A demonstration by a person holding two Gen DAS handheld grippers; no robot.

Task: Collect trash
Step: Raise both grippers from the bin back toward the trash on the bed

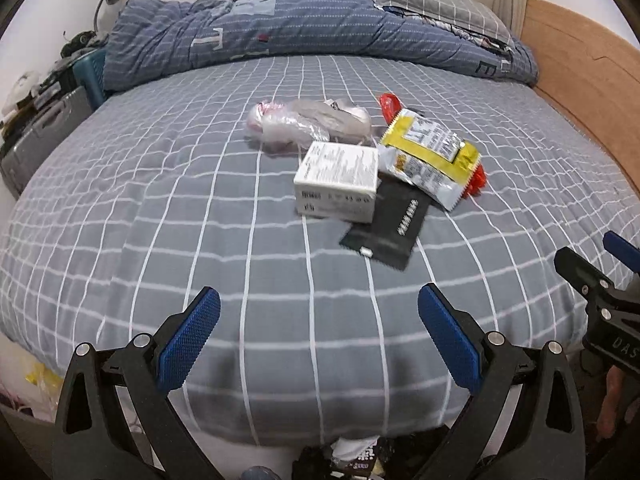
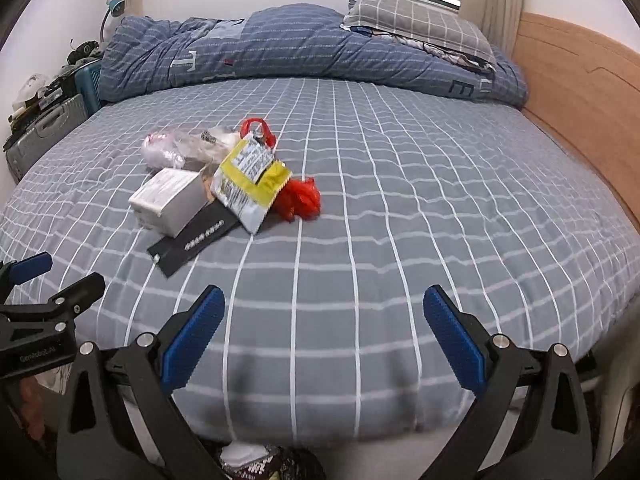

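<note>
Left wrist view puts your left gripper (image 1: 319,300) nearest, fingers spread wide apart with nothing between them, hanging over the near edge of the bed (image 1: 200,216). At its right edge you catch part of your right gripper (image 1: 600,276), seen from the side; from here you cannot tell how it stands. The right wrist view settles it: your right gripper (image 2: 324,300) is also spread wide and holds nothing, and your left gripper (image 2: 44,292) shows at that view's left edge.

Past the fingers, the trash lies clustered on the grey checked sheet. Closest is a black flat packet (image 1: 384,226), with a white box (image 1: 338,180) sitting on its far end. Just right of the box a yellow and white snack bag (image 1: 432,156) overlaps the packet. A red plastic bag (image 1: 390,106) pokes out from under the snack bag; you see only slivers of it from the left, while the right wrist view shows its crumpled bulk (image 2: 300,198) on the snack bag's right side. Behind the box lies a clear crumpled plastic bag (image 1: 308,122).

Farther back, a blue quilt (image 1: 300,28) is bunched along the far side, with a grey checked pillow (image 1: 432,0) on it.
</note>
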